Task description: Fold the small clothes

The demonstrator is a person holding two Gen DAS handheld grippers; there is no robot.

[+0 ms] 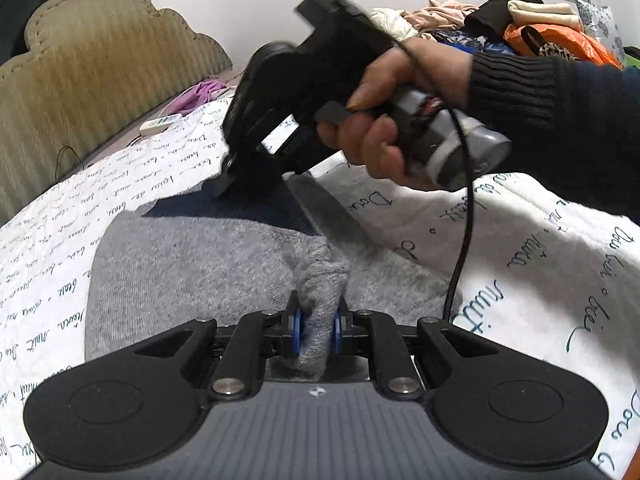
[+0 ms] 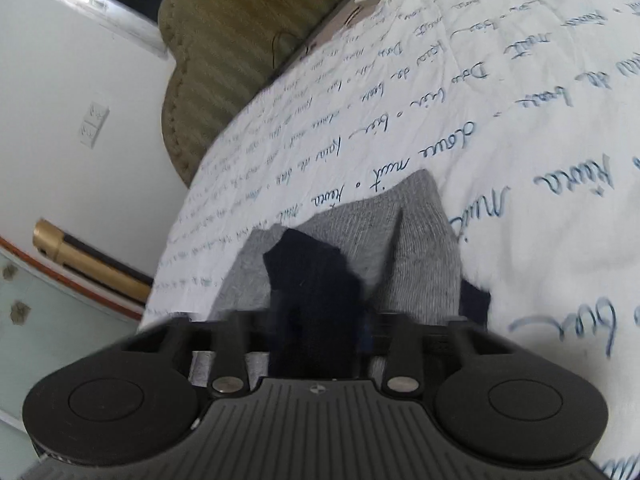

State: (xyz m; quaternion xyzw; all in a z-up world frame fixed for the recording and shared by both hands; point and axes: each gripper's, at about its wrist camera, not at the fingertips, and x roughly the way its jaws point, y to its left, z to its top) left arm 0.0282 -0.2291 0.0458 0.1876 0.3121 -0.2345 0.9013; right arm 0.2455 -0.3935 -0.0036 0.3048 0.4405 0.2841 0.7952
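Bunched grey knit (image 1: 320, 280) sits pinched in left gripper (image 1: 318, 326) fingers; right gripper (image 2: 316, 336) seemingly holds the navy cuff (image 2: 312, 280); either thin grip could slip.

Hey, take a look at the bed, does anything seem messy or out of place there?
Yes. The grey garment lies rumpled on the bedspread, bunched where the left gripper pinches it, its navy part in the right gripper. A remote and purple cloth lie by the headboard.

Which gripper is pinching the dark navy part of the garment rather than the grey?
The right gripper: it is shut on the navy band of the grey garment. The left gripper clamps a bunched grey fold instead.
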